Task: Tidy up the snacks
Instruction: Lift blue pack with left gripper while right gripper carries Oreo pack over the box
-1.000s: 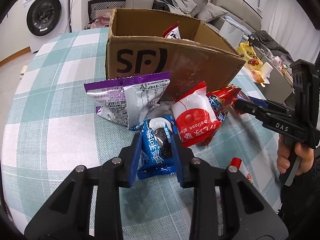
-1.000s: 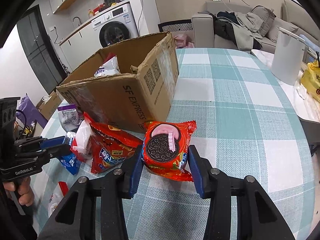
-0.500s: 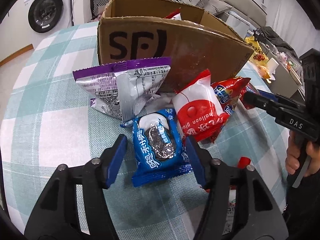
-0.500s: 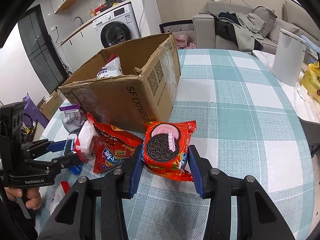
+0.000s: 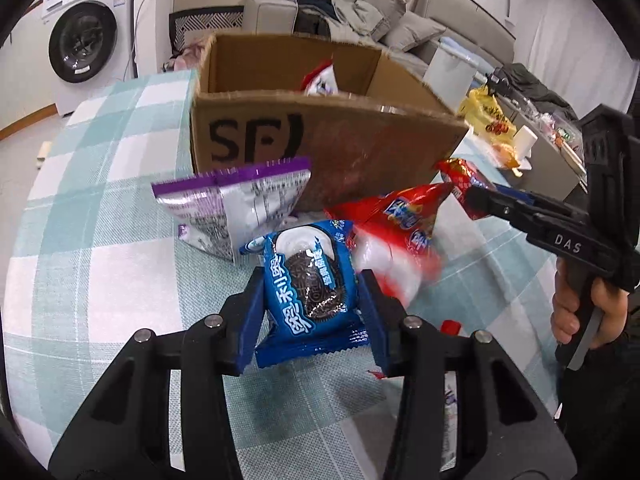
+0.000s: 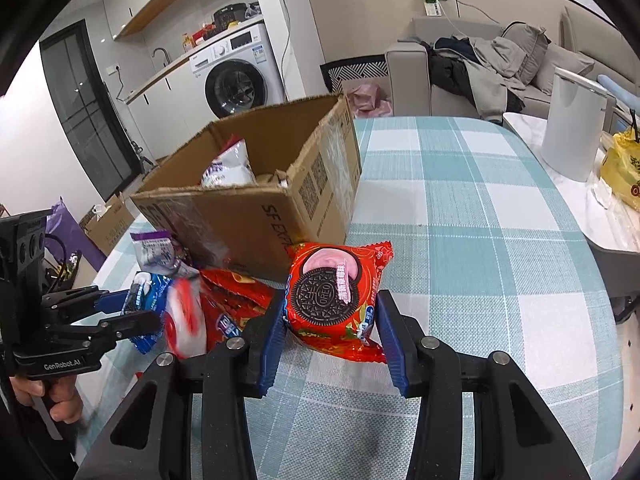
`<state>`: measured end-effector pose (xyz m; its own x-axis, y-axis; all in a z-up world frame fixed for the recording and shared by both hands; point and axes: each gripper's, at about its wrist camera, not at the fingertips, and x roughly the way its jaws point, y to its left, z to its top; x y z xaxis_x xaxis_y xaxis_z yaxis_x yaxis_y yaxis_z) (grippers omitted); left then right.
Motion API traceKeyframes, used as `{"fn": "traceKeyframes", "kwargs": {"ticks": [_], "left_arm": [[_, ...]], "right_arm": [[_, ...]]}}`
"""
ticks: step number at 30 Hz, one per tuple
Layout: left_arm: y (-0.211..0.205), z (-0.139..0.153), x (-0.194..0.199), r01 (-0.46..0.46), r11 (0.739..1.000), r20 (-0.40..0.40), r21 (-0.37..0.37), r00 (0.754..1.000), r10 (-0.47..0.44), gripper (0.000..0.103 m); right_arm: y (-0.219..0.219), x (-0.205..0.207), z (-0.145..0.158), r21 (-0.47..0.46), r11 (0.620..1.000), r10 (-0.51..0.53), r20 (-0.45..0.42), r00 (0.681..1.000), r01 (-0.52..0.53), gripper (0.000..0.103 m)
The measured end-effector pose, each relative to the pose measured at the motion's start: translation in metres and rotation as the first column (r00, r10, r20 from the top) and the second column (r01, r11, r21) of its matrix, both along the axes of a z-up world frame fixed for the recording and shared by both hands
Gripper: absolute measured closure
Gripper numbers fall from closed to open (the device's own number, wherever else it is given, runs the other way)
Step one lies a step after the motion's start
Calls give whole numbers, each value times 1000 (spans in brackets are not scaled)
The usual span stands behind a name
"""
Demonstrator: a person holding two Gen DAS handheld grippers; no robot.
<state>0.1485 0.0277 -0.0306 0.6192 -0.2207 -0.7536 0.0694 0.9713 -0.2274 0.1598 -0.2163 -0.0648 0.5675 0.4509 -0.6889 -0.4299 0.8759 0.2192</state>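
Note:
My left gripper (image 5: 311,278) has a blue cookie pack (image 5: 310,304) between its blue pads, which press its sides as the jaws are closing; the pack is tilted up off the cloth. From the right wrist view, that left gripper (image 6: 140,310) sits low on the left with the blue pack (image 6: 146,292). My right gripper (image 6: 331,304) is shut on a red cookie pack (image 6: 332,292) just right of the snack pile. An open cardboard box (image 5: 320,136) stands behind, with a white snack bag (image 6: 226,168) inside.
Against the box front lie a purple-white pack (image 5: 236,200), a red bag (image 5: 408,216) and a blurred white-red pack (image 5: 384,268). The teal checked tablecloth (image 6: 480,240) stretches right. A white container (image 6: 572,136) and a yellow bag (image 6: 624,168) stand at the far right.
The left jaws opened, then closed again on the blue pack, which now sits higher between the pads. The white-red pack beside it has shifted and is blurred. The right gripper keeps its hold.

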Motion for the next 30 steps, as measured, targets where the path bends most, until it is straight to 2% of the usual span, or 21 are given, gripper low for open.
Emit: {"fn": "traceKeyframes", "kwargs": {"ticks": [15, 30], "left_arm": [[4, 48, -22, -33, 999, 143, 8, 989, 31, 61], [7, 79, -31, -60, 998, 219, 27, 974, 52, 61]], "right_arm": [[-5, -15, 29, 52, 999, -1, 82, 997, -4, 59], [-1, -25, 45, 79, 997, 3, 132, 991, -13, 59]]}}
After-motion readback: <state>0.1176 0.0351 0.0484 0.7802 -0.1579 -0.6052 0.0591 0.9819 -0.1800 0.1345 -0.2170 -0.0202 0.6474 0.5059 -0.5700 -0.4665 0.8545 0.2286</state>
